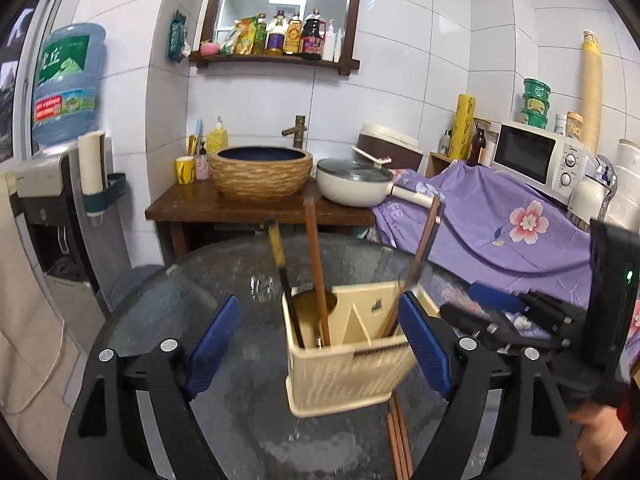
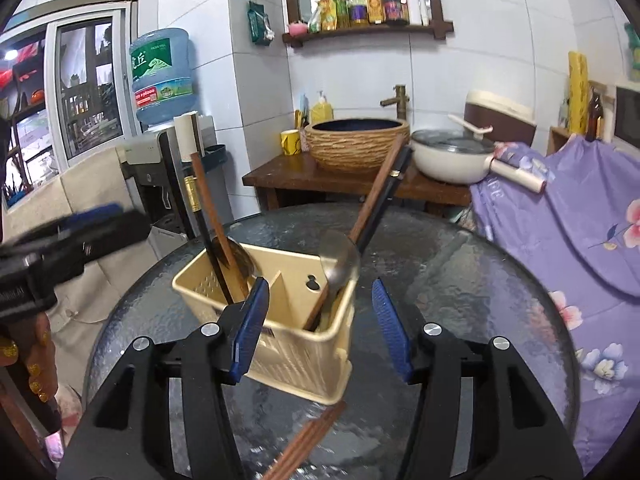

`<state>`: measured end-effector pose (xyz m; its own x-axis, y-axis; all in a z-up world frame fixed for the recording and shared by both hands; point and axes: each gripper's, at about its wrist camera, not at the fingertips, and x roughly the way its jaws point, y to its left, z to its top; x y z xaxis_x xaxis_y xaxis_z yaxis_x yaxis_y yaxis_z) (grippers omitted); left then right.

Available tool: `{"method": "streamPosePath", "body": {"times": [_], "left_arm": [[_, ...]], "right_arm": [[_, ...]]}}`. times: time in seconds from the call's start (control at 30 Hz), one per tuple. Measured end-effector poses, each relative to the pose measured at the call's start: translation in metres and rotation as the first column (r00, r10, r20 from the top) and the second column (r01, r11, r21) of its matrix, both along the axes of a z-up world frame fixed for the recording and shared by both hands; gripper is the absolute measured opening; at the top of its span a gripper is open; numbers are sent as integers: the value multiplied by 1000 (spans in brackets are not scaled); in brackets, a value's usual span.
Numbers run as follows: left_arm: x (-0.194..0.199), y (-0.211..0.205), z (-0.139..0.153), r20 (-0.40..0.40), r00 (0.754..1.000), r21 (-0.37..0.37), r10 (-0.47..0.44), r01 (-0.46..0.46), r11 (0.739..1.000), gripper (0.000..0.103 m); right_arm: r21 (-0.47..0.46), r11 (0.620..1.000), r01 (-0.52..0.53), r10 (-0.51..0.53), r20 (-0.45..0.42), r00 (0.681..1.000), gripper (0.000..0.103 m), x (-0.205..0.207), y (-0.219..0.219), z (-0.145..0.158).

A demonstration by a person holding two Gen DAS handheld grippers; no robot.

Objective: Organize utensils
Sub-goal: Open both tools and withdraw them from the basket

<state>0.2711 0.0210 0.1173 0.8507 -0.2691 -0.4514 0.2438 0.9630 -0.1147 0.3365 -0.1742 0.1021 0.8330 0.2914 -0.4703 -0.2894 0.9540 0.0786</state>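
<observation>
While both jaws gape, nothing gripped | utensil holder [image 1: 344, 356] between right gripper [image 2: 320, 328] jaws | beside left gripper [image 1: 320, 344]

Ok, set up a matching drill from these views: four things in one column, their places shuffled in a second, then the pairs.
Things:
1. cream utensil caddy
2. loose brown chopsticks
3. white pan
4. bottles

Places:
A. on the wall shelf under the mirror
B. lying flat on the glass table, in front of the caddy
C. on the wooden counter beside the basin
D. standing on the glass table, utensils in it

Pairs: 1-D, 2-B, 3-C, 4-A
</observation>
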Motion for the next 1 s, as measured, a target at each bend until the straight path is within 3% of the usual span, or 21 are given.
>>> {"method": "streamPosePath", "body": {"times": [0.2,0.33,0.5,0.8,0.93,1.0], "left_arm": [[-35,-6,-45,-92,995,40,-46,50,998,79],[-56,-24,-84,-138,989,141,-51,71,987,79],[-62,-28,-126,-246,968,141,-51,87,986,78],[-69,-45,-154,-281,958,227,-57,124,966,73],[-69,-49,-163,-303,951,240,-63,140,961,69],[-69,-49,-164,-309,949,239,-65,144,960,68]], "right_arm": [[-78,997,23,-27,-54,998,59,-28,-1,-32],[-84,996,32,-44,-157,987,59,-32,-5,-68],[-96,995,8,-37,-297,954,59,-36,1,-114],[-193,981,-26,-46,-358,933,58,-39,30,-145],[-181,983,-38,-34,-377,925,59,-36,29,-144],[-218,975,-51,-38,-387,921,58,-34,25,-144]]}}
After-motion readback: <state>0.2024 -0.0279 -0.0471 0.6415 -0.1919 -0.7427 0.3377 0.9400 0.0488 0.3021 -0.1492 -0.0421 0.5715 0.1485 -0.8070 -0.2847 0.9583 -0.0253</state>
